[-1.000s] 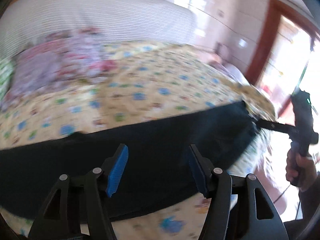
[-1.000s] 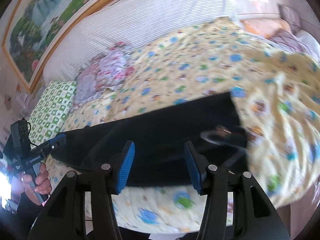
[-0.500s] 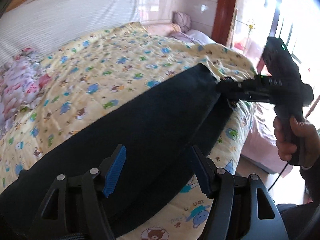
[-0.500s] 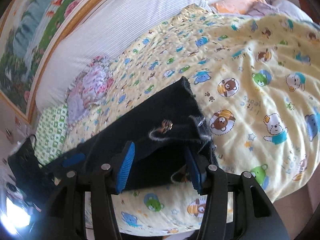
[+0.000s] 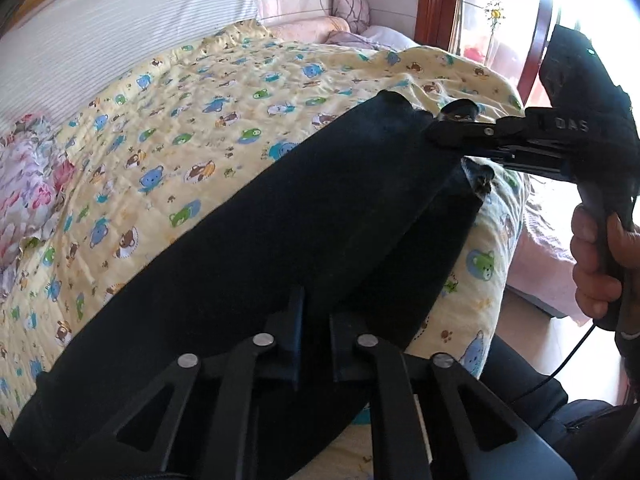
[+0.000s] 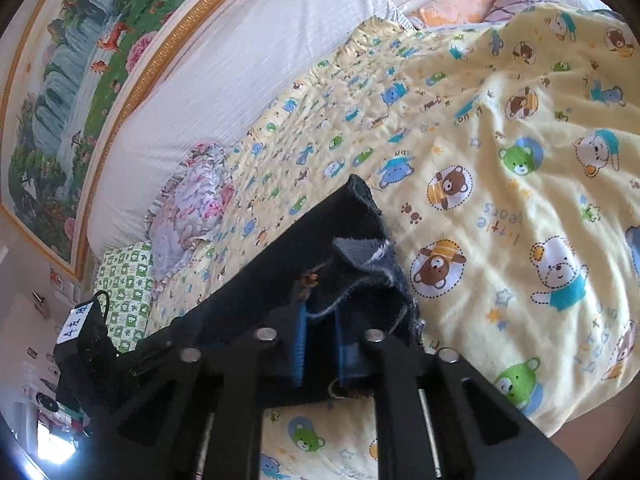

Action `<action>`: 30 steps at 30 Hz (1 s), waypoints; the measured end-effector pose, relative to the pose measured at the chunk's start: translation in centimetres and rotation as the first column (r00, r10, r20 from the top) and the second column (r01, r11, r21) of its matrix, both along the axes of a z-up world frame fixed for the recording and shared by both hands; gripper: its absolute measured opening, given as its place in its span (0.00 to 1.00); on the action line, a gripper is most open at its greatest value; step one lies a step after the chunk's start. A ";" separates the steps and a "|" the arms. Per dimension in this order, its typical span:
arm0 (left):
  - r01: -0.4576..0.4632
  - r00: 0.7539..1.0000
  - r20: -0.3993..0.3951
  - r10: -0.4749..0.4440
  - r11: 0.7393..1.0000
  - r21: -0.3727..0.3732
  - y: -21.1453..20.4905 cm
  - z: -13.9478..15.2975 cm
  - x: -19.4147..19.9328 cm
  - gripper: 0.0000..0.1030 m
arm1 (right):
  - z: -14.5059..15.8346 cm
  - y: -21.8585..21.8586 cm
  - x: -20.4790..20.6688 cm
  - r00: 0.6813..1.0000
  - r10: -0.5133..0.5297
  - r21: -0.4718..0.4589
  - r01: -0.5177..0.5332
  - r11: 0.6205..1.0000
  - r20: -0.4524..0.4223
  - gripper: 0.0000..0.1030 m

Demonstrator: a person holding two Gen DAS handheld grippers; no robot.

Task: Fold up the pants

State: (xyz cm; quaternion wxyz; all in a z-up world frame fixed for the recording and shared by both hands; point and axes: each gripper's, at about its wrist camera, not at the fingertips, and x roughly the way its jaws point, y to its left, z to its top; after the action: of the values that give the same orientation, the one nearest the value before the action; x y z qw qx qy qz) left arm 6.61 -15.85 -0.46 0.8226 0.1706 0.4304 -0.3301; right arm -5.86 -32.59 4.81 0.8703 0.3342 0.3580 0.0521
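Dark navy pants (image 5: 280, 240) lie lengthwise along the near edge of a bed with a yellow bear-print quilt (image 5: 200, 120). My left gripper (image 5: 314, 336) is shut on the pants' fabric at one end. My right gripper (image 6: 320, 344) is shut on the waistband end of the pants (image 6: 352, 248), where a brass button and grey lining show. The right gripper also shows in the left wrist view (image 5: 452, 130), pinching the far end of the pants. The left gripper's body shows in the right wrist view (image 6: 92, 360) at the lower left.
A floral pillow (image 6: 192, 208) and a green checked pillow (image 6: 124, 288) lie at the head of the bed. A striped white headboard (image 6: 240, 60) and a framed painting (image 6: 80, 60) stand behind. A wooden door frame (image 5: 436, 0) and floor lie beyond the bed's end.
Both grippers have gone from open to shut on the pants. Each has closed in on its own end of the garment.
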 end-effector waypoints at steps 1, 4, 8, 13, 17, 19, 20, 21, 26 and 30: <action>0.002 1.000 0.008 -0.002 1.000 -0.002 0.1 0.5 -0.3 0.07 | 0.2 0.0 -0.2 1.000 0.000 0.007 0.000 1.000 0.009 0.10; 0.017 0.999 0.031 -0.016 1.000 -0.012 0.3 1.8 -1.3 0.03 | 1.3 0.1 -1.2 0.999 0.006 -0.002 -0.006 1.000 0.038 0.09; 0.049 0.998 0.040 -0.049 0.999 -0.005 0.1 2.4 -2.8 0.03 | 2.3 0.3 -2.6 0.998 0.017 -0.030 -0.015 0.999 0.054 0.09; 0.055 0.998 -0.007 -0.055 0.998 0.037 -0.5 0.1 -3.1 0.08 | 1.0 0.2 -3.2 1.000 0.023 -0.026 -0.023 0.999 0.004 0.10; 0.050 0.998 -0.029 -0.050 0.999 0.000 -0.2 0.8 -2.9 0.17 | -1.0 -0.6 -3.1 0.998 -0.010 0.022 0.011 1.000 -0.064 0.20; 0.056 0.997 -0.045 -0.057 0.998 -0.033 0.1 1.7 -2.4 0.18 | -0.8 -0.8 -3.7 0.999 -0.014 0.022 0.015 1.000 -0.051 0.29; 0.054 0.997 -0.050 -0.056 0.998 -0.040 0.2 2.0 -2.2 0.18 | -0.5 -0.9 -4.0 0.998 -0.027 -0.001 0.027 1.000 -0.053 0.32; 0.050 0.997 -0.055 -0.053 0.998 -0.049 0.2 2.3 -1.8 0.19 | -0.3 -0.9 -4.2 0.998 -0.033 -0.012 0.032 0.999 -0.049 0.36; 0.064 0.989 -0.126 -0.081 0.989 -0.133 0.3 3.7 0.3 0.25 | -0.1 -1.8 -5.2 0.997 -0.070 -0.004 0.070 0.998 -0.032 0.48; 0.180 0.954 -0.201 -0.224 0.960 -0.214 0.0 5.0 0.7 0.67 | -0.6 -2.5 -5.7 0.996 -0.085 0.022 0.086 0.996 -0.030 0.48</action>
State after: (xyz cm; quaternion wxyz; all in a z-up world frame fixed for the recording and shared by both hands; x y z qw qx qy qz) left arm 7.27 -15.88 4.49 0.7434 0.0950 0.4660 -0.4702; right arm -11.58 -35.04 4.25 0.8625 0.3600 0.3553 0.0139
